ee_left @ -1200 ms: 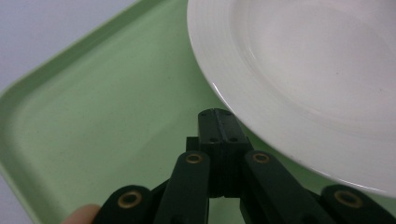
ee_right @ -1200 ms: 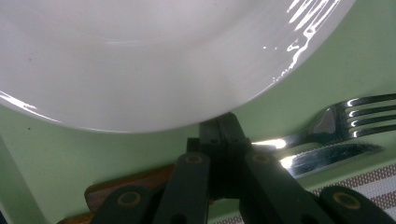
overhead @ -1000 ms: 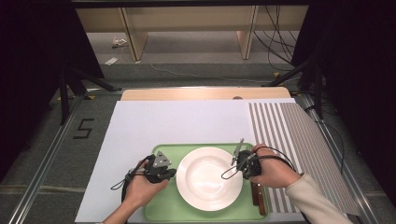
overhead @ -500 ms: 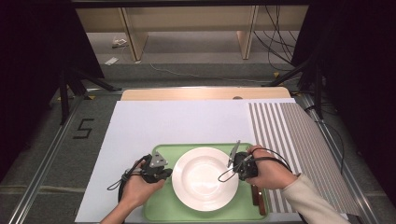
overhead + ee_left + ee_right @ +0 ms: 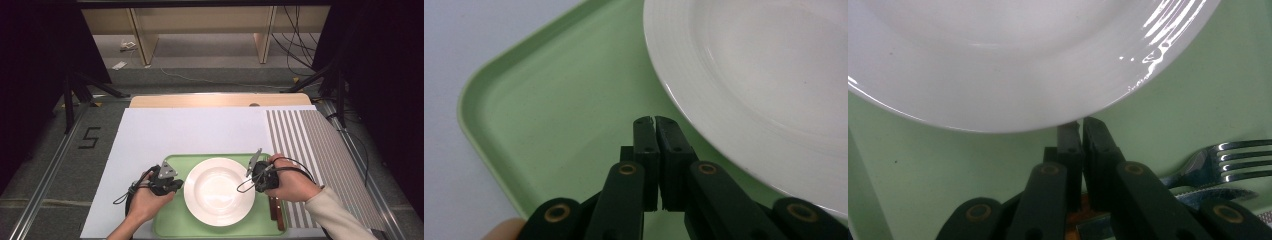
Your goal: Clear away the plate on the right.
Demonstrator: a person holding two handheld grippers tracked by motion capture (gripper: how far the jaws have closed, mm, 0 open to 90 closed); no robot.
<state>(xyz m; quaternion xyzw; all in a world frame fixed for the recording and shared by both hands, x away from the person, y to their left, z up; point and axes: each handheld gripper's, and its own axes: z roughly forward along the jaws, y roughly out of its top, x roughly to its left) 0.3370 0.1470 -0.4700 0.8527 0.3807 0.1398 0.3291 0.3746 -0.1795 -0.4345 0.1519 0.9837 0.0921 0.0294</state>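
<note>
Both grippers, left gripper (image 5: 176,184) and right gripper (image 5: 252,181), sit closed at the plate (image 5: 220,191) edges, holding nothing. Next, I judge, they must open to grasp its rim.

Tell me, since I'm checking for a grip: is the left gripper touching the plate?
Apart. In the left gripper view the left gripper is shut, with green tray showing between its tips and the plate's rim.

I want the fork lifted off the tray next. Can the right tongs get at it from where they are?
Probably yes. The fork lies bare on the green tray right beside the right tongs, clear of the plate. The tongs are shut and would need opening first.
</note>
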